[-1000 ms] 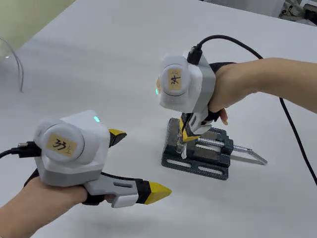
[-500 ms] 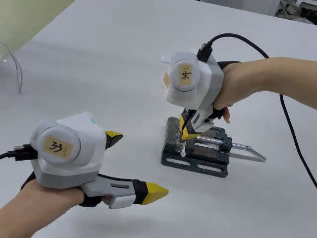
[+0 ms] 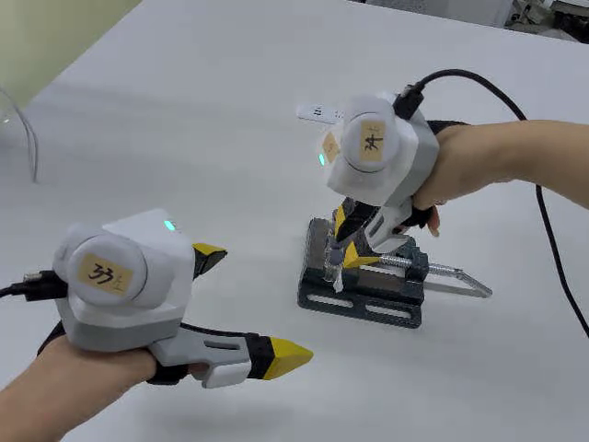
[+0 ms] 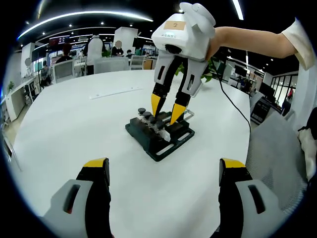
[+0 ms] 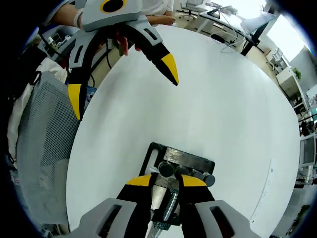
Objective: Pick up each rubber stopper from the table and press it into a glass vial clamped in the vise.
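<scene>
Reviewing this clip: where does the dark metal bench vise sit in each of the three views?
Head view: the dark metal bench vise sits right of centre, below a hand.
Left gripper view: vise at centre, ahead of the jaws.
Right gripper view: vise at lower centre, just past the jaws.
Shared landmark: the yellow-tipped right gripper just above it.

A white table (image 3: pixel 184 138) carries a dark vise (image 3: pixel 359 308); a small white label strip (image 3: pixel 317 112) lies well beyond it.
</scene>
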The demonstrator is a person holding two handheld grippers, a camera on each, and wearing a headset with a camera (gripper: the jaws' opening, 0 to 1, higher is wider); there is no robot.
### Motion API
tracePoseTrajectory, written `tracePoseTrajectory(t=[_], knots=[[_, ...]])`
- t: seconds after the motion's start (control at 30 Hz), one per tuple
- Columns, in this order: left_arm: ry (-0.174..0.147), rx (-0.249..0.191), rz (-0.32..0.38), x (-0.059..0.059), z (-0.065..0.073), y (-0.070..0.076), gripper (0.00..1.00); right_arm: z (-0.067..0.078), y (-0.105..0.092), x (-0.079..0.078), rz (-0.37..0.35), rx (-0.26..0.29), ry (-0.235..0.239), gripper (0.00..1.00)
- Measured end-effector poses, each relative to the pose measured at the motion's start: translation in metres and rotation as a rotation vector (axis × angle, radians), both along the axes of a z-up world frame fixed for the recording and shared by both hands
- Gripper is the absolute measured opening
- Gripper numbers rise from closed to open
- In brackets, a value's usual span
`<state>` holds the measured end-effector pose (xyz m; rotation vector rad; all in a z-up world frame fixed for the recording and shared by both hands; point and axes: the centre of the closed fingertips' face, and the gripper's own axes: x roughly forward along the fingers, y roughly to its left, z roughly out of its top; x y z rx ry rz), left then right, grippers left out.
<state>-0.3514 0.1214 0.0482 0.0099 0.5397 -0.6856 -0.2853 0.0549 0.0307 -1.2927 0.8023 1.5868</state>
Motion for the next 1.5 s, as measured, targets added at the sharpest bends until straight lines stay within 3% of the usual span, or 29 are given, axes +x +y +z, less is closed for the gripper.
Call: tracePoseTrajectory(t=[0.1, 0.33, 0.43, 0.67, 0.8, 1.0, 1.07, 1.27, 1.4, 1.5], knots=[[-0.001, -0.001, 0.001, 0.001, 0.0, -0.001, 0.91, -0.001, -0.004, -0.005, -0.063, 0.06, 0.04, 0.26], [-0.005, -0.002, 0.002, 0.003, 0.001, -0.003, 0.91, -0.001, -0.009, -0.007, -0.21, 0.214, 0.084, 0.44], [-0.012, -0.003, 0.004, 0.004, 0.002, -0.004, 0.91, -0.002, -0.017, -0.009, -0.228, 0.238, 0.057, 0.51], [-0.024, -0.009, 0.017, 0.007, 0.006, -0.003, 0.92, 0.0, -0.027, -0.02, -0.331, 0.371, 0.044, 0.66], [-0.029, -0.008, 0.022, 0.008, 0.006, -0.001, 0.93, 0.004, -0.035, -0.025, -0.426, 0.439, 0.061, 0.7], [-0.028, 0.001, 0.031, 0.006, 0.006, 0.003, 0.93, 0.011, -0.061, -0.022, -0.555, 0.528, 0.008, 0.81], [-0.03, 0.0, 0.036, 0.005, 0.006, 0.005, 0.93, 0.012, -0.071, -0.027, -0.613, 0.568, 0.024, 0.83], [-0.028, -0.01, 0.038, 0.004, 0.006, 0.006, 0.94, -0.002, -0.107, -0.043, -0.73, 0.578, 0.034, 0.86], [-0.031, -0.007, 0.034, 0.003, 0.007, 0.005, 0.95, -0.007, -0.121, -0.05, -0.784, 0.585, 0.033, 0.89], [-0.033, -0.011, 0.036, 0.002, 0.009, 0.004, 0.96, -0.005, -0.126, -0.051, -0.832, 0.627, 0.025, 0.93]])
